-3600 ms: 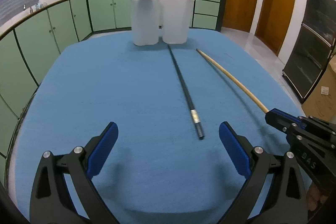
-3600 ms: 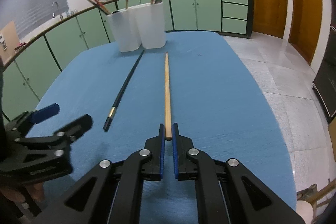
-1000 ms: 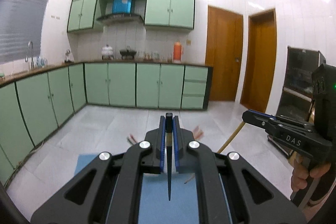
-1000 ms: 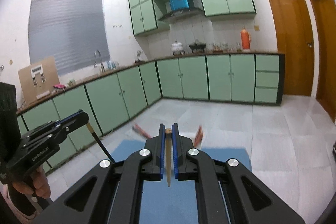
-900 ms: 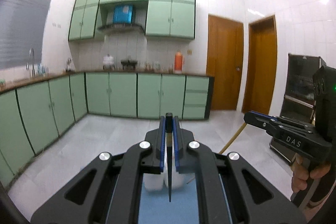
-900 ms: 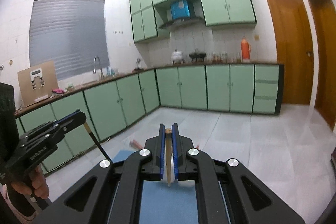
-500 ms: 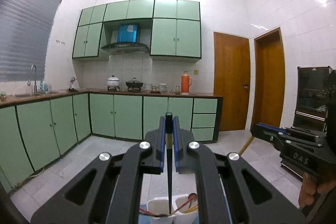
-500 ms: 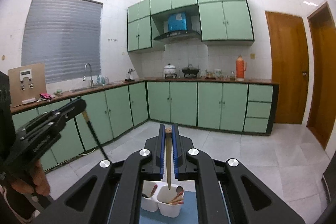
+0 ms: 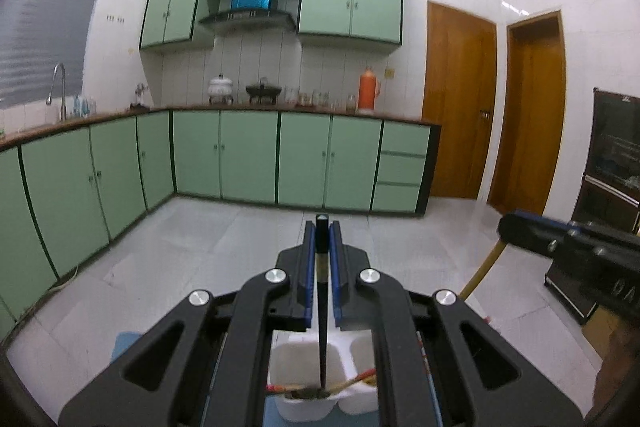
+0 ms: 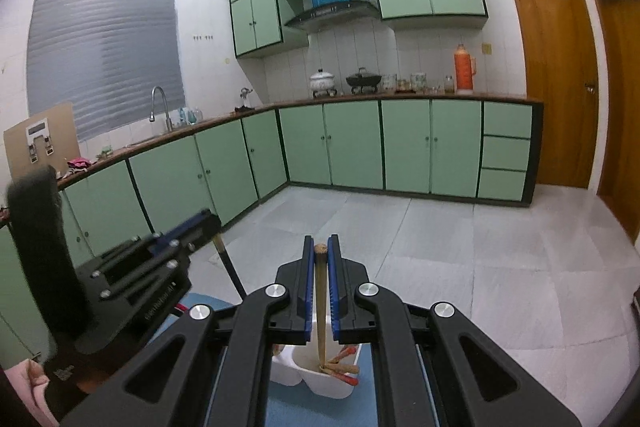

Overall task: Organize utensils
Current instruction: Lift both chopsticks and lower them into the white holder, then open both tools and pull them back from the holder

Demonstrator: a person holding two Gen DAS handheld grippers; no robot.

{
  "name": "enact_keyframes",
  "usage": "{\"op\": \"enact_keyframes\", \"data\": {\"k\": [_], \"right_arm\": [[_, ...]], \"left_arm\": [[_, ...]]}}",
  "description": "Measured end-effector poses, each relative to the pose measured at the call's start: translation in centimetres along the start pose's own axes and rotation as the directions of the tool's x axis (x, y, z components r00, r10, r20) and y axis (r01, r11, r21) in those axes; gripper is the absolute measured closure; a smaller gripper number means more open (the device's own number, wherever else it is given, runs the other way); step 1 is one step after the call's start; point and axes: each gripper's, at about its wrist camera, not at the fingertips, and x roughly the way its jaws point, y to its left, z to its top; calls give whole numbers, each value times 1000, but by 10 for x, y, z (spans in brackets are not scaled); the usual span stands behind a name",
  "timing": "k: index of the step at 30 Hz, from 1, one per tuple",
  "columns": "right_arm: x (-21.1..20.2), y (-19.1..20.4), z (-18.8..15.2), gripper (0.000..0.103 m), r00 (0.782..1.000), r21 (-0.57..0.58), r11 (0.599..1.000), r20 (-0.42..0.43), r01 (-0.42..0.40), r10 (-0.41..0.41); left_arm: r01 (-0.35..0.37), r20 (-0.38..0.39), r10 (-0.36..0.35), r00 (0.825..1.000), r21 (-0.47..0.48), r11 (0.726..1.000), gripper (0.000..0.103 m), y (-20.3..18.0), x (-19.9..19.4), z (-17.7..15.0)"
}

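Note:
My left gripper is shut on a black chopstick that hangs straight down, its tip inside the left white cup. My right gripper is shut on a wooden chopstick that hangs down into the right white cup. Both cups hold several red-tipped chopsticks. The right gripper shows at the right of the left wrist view, and the left gripper at the left of the right wrist view.
The two cups stand side by side on a blue table, mostly hidden by the gripper bodies. Green kitchen cabinets, a counter with pots and an orange flask, and brown doors lie beyond.
Both grippers have lifted their chopsticks off the table, turned them upright and lowered them, so the tips now sit inside the cups.

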Motion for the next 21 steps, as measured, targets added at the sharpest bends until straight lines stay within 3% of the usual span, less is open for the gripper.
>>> {"op": "enact_keyframes", "data": {"k": [13, 17, 21], "right_arm": [[21, -3, -31, 96, 994, 5, 1000, -105, -3, 4], [6, -7, -26, 93, 997, 12, 1000, -76, 3, -2], [-20, -12, -18, 91, 1000, 30, 1000, -19, 6, -5]], "left_arm": [[-3, -121, 5, 993, 17, 1000, 95, 19, 17, -31], [3, -100, -3, 995, 0, 1000, 88, 23, 7, -23], [6, -39, -6, 999, -10, 1000, 75, 27, -20, -8]]}}
